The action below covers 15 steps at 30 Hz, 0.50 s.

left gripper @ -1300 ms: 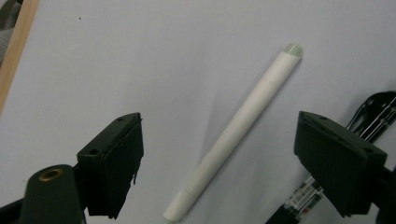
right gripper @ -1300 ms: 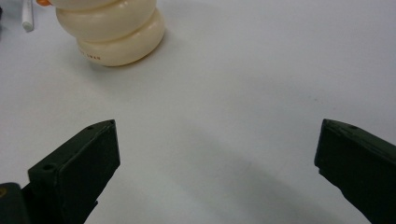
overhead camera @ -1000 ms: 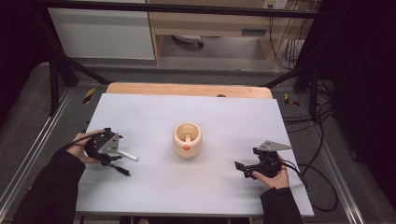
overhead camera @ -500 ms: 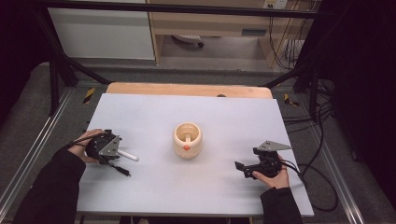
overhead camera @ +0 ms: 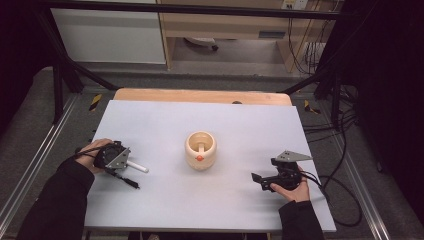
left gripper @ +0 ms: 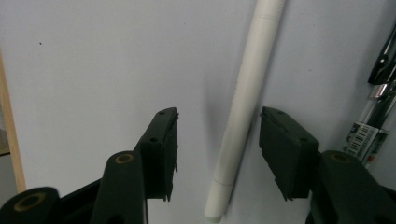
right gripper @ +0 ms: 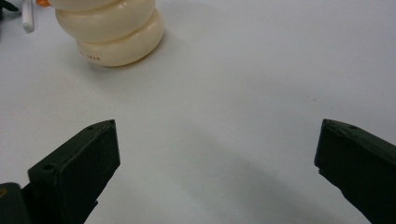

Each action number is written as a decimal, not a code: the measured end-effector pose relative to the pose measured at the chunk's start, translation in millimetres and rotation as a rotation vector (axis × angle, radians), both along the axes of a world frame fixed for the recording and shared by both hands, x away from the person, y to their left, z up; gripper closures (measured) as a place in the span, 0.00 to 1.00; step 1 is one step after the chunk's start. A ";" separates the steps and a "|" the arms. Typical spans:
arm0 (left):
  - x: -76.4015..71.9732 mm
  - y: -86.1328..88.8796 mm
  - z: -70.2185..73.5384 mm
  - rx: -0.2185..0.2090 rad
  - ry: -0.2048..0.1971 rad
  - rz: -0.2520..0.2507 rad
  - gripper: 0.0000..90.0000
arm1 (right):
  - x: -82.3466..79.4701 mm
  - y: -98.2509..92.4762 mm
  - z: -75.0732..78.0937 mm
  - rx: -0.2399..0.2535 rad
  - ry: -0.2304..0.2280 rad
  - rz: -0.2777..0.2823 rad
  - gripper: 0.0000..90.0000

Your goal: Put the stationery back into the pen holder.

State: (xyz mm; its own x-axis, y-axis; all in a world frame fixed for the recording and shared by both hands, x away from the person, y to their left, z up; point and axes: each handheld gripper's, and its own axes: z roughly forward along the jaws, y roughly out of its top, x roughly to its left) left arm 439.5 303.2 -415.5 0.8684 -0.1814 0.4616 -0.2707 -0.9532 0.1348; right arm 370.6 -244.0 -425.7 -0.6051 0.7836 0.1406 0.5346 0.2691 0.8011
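A: High view: our left gripper [overhead camera: 131, 165] sits at nine o'clock of the cup [overhead camera: 200, 149], over the white pen [overhead camera: 137, 167].

B: Left gripper view: jaws have been closing, pen [left gripper: 243, 105] between, untouched. Next we squeeze.

A: Right gripper view: our right gripper [right gripper: 217, 163] gapes, holding nothing.

You have a plain white pen [left gripper: 243, 109] lying on a pale grey-white table [overhead camera: 240, 130] with a light wood strip [overhead camera: 200, 95] along its far edge. Your cup [overhead camera: 201, 150] is glossy cream with a small orange spot on its side. Both grippers, left [left gripper: 217, 149] and right [right gripper: 215, 172], have matte black jaws, and a black-and-chrome pen [left gripper: 380, 100] carries a white barcode label.
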 end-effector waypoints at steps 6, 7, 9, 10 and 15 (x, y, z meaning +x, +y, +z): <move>3.3 -2.0 -4.1 0.033 0.013 -0.027 0.60 | 0.1 0.1 -0.2 0.000 -0.001 0.000 0.01; 3.8 -2.2 -4.3 0.035 0.016 -0.033 0.61 | 0.2 0.2 -0.4 -0.001 -0.001 0.000 0.01; 4.9 -2.5 -4.4 0.038 0.023 -0.040 0.63 | 0.3 0.3 -0.4 0.000 0.000 -0.002 0.01; 5.4 -2.6 -4.3 0.042 0.028 -0.044 0.64 | 0.3 0.4 -0.4 0.001 0.001 -0.002 0.01; 8.3 -5.7 -3.0 0.081 0.045 -0.065 0.69 | 0.1 -0.1 0.0 0.000 0.000 0.000 0.01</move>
